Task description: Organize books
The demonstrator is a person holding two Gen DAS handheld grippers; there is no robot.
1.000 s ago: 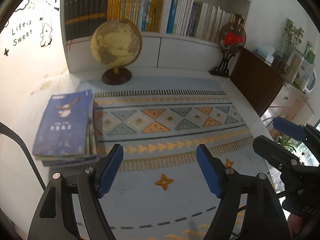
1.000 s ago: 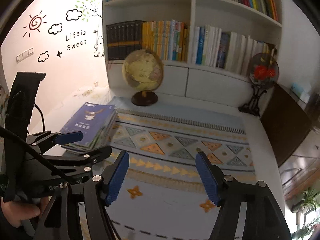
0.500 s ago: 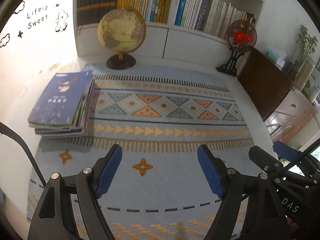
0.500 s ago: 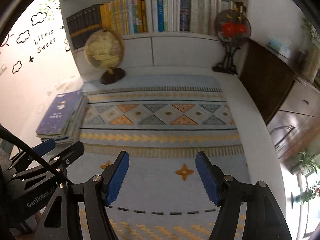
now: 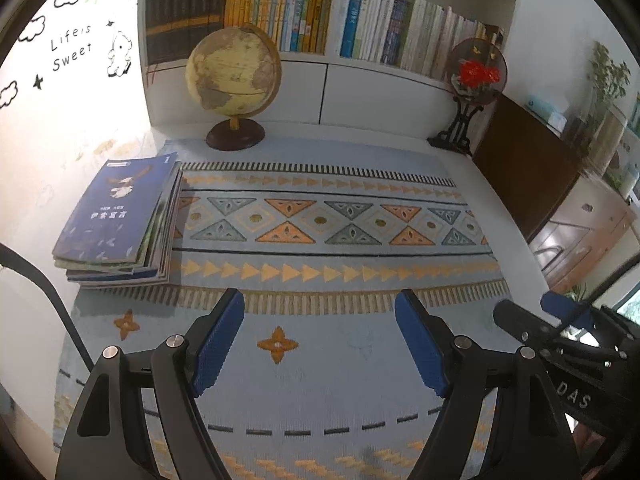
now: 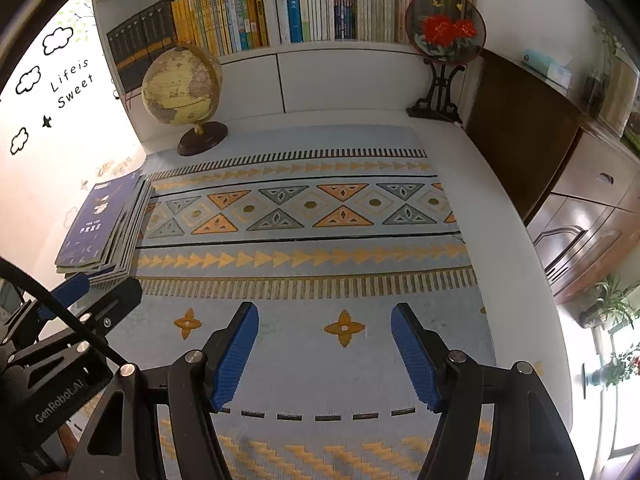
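A stack of thin books with a dark blue cover on top point(image 5: 120, 216) lies flat at the left edge of the patterned mat point(image 5: 320, 240); it also shows in the right wrist view point(image 6: 102, 224). My left gripper point(image 5: 320, 344) is open and empty, above the mat's near part, right of and nearer than the stack. My right gripper point(image 6: 324, 352) is open and empty over the mat's near middle. In the right wrist view the left gripper point(image 6: 86, 304) sits just in front of the stack. The right gripper shows at the left wrist view's lower right point(image 5: 560, 328).
A globe point(image 5: 234, 80) on a dark base stands at the back left. A round red-flower ornament on a black stand point(image 5: 476, 80) stands at the back right. Shelves full of upright books point(image 5: 300, 12) line the back wall. A dark wooden cabinet point(image 5: 532, 168) is on the right.
Both grippers have pulled back and tilted down; the stack and globe look farther and more of the mat's near part shows. Both jaws stay open. The stack has not moved.
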